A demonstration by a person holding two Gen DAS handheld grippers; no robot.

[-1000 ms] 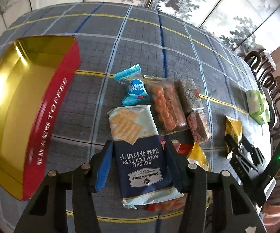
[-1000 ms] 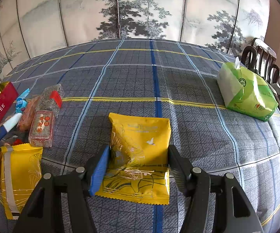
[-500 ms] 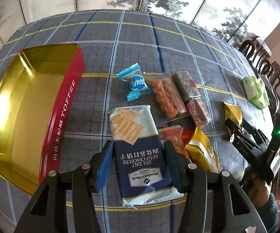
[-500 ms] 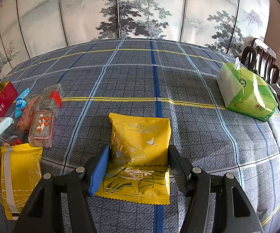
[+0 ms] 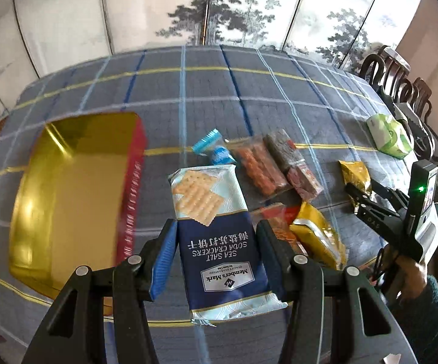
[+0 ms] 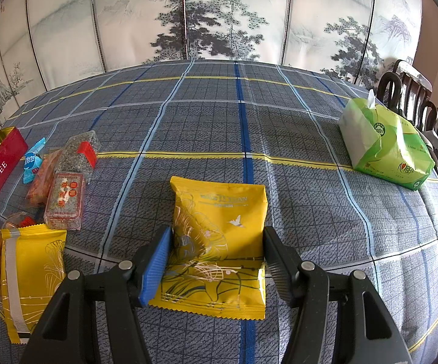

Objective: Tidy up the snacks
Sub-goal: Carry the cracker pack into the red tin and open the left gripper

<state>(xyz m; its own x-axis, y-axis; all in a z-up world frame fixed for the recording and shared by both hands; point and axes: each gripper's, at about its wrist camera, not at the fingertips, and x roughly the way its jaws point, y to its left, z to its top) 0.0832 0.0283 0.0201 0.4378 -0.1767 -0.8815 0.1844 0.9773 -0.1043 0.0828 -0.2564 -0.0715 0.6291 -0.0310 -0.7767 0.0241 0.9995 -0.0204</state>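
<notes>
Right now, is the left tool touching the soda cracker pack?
Touching: the left wrist view shows the left tool with both pads pressed against the soda cracker pack, holding it above the table.

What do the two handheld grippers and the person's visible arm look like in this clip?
Both the left gripper and the right gripper share one build: black angular plastic arms with silver rivets, one ribbed blue pad and one ribbed black pad. Seen from the left wrist, the right gripper carries a grey housing with a green light, and the hand wears a dark teal knit sleeve.

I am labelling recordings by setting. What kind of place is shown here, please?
Probably a home dining room: a large table under a plaid tablecloth, dark wooden dining chairs along its side, and a painted folding screen behind it.
</notes>
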